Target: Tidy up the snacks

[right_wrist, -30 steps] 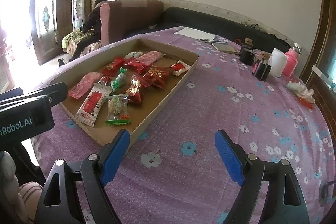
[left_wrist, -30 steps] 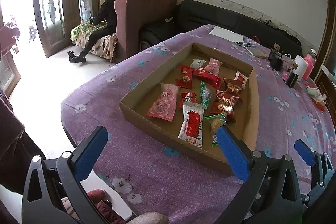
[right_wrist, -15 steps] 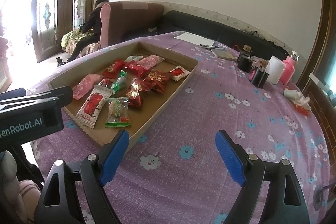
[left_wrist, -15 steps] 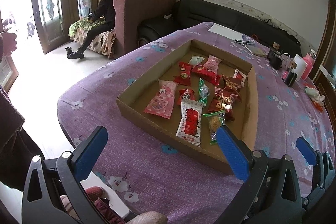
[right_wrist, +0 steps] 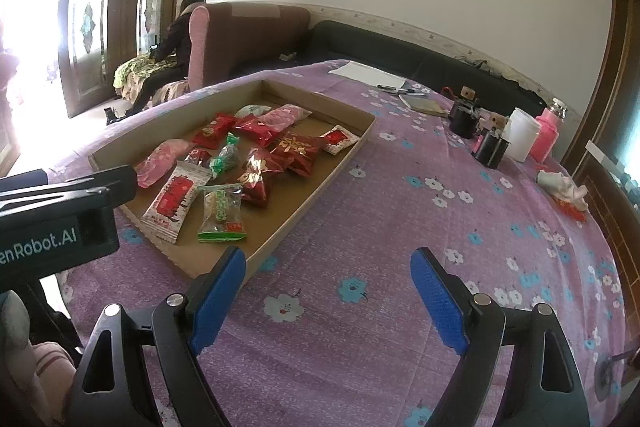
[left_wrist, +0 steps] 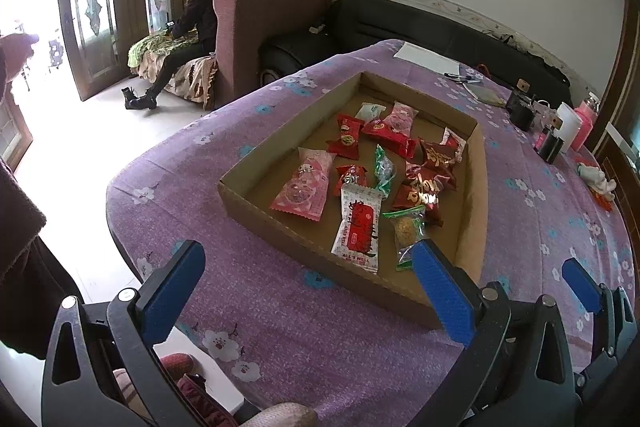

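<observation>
A shallow cardboard tray [left_wrist: 280, 227] [right_wrist: 308, 207] lies on the purple flowered tablecloth and holds several wrapped snacks. Nearest its front wall are a white-and-red packet [left_wrist: 358, 229] [right_wrist: 174, 201], a green-edged clear packet [left_wrist: 408, 231] [right_wrist: 220, 213] and a pink packet [left_wrist: 306, 185] [right_wrist: 160, 159]. Red foil packets [left_wrist: 430, 171] [right_wrist: 296, 149] lie farther in. My left gripper [left_wrist: 306, 259] hovers open before the tray's near corner, nothing between its blue pads. My right gripper [right_wrist: 328, 261] stands open over bare cloth to the right of the tray, also empty.
Black containers [right_wrist: 490, 147], a white cup [right_wrist: 520, 135] and a pink bottle [right_wrist: 546, 137] stand at the table's far right, beside a crumpled tissue [right_wrist: 562, 185]. Paper and pens [right_wrist: 368, 75] lie at the back. A person [left_wrist: 192, 27] sits beyond the table's left edge.
</observation>
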`<state>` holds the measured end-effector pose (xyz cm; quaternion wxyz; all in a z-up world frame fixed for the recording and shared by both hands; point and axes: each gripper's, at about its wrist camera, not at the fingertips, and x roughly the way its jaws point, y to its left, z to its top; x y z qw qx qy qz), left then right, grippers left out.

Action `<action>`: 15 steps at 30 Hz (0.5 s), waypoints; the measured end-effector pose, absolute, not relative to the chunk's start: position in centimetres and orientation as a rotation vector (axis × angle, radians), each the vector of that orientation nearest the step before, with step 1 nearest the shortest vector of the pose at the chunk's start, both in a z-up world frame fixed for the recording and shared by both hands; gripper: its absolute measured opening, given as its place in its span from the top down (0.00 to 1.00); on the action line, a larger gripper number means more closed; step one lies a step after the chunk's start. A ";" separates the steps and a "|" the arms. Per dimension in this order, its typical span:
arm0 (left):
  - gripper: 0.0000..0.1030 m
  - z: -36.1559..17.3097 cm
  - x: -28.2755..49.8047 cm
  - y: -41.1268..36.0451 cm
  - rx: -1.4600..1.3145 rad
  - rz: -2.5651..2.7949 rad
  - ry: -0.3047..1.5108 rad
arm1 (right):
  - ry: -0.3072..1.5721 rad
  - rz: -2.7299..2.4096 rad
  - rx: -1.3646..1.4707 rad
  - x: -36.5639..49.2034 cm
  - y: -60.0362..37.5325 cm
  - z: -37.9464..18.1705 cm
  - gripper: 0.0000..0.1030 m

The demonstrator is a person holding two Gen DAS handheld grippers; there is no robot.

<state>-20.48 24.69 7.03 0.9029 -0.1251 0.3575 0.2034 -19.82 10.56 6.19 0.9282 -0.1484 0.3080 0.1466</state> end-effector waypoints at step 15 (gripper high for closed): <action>0.00 7.1 -20.5 24.5 -0.258 0.422 0.737 | 0.627 0.301 -0.305 -19.9 10.5 6.3 0.16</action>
